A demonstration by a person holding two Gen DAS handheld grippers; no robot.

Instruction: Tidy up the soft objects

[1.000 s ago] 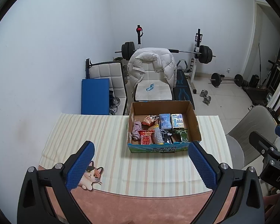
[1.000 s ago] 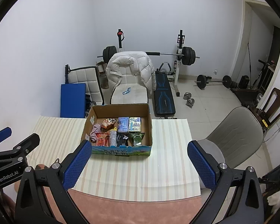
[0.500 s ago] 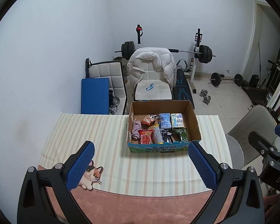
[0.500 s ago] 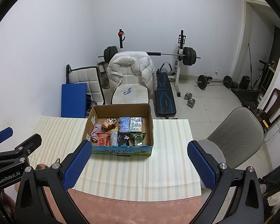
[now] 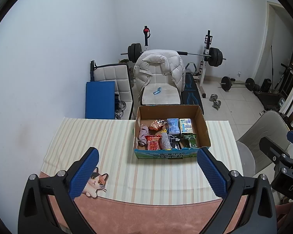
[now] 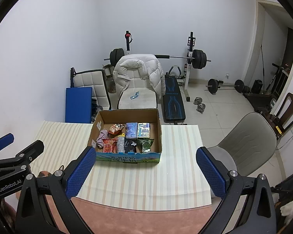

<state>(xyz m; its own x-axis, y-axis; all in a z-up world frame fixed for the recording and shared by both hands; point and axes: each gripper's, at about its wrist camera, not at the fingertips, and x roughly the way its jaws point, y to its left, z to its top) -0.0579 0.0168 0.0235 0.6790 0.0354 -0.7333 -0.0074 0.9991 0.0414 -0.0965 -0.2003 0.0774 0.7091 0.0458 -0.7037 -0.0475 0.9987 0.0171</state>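
Observation:
A cardboard box [image 5: 203, 128] [image 6: 159, 130] stands on the striped tablecloth at the table's far side. Inside lie a pink cloth [image 5: 143, 135] [image 6: 101, 137], a red snack pack [image 5: 152, 143] [image 6: 108, 147], an orange cat-print bag [image 5: 157, 124], two blue tissue packs [image 5: 173, 125] [image 6: 131, 129], a green pouch [image 5: 191, 140] [image 6: 146, 145] and a clear bottle [image 5: 165, 140]. My left gripper [image 5: 147, 173] hangs open above the table's near half, nothing between its fingers. My right gripper [image 6: 145, 172] is open too, just in front of the box.
A cat-shaped mat [image 5: 96, 181] lies at the cloth's near left corner. Behind the table stand a white chair with a puffy jacket [image 5: 159, 68], a blue pad [image 5: 100, 99] and a barbell rack [image 5: 207, 52]. A grey chair [image 6: 250, 142] sits at the table's right.
Both views have shifted only slightly; the box sits a touch further right in the right wrist view. Nothing was grasped or released.

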